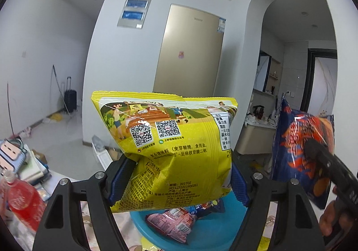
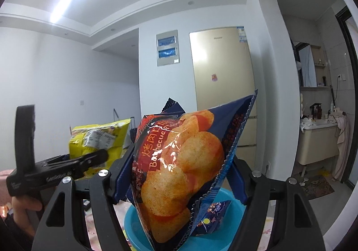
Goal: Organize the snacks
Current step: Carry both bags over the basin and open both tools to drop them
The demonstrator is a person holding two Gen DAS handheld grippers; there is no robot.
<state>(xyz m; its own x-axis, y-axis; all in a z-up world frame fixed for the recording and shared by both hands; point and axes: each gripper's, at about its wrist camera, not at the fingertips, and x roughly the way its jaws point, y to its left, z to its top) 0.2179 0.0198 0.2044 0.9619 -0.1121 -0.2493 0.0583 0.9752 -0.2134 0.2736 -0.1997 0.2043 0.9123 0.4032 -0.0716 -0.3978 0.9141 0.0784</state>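
My left gripper point(image 1: 179, 177) is shut on a yellow snack bag point(image 1: 172, 146) and holds it in the air above a blue basin point(image 1: 223, 224). A pink snack packet point(image 1: 172, 224) and a dark blue packet point(image 1: 210, 205) lie in the basin. My right gripper point(image 2: 179, 175) is shut on a dark blue barbecue chip bag point(image 2: 179, 161), also held above the blue basin point(image 2: 221, 237). The chip bag shows at the right of the left wrist view point(image 1: 299, 150). The yellow bag shows at the left of the right wrist view point(image 2: 98, 139).
A red drink bottle point(image 1: 22, 201) and a stack of notebooks point(image 1: 29, 161) stand at the left on a patterned tablecloth point(image 1: 125, 228). A gold fridge point(image 1: 190, 54) stands behind, a washbasin cabinet point(image 2: 317, 141) at the right, a suitcase point(image 1: 70, 99) by the far wall.
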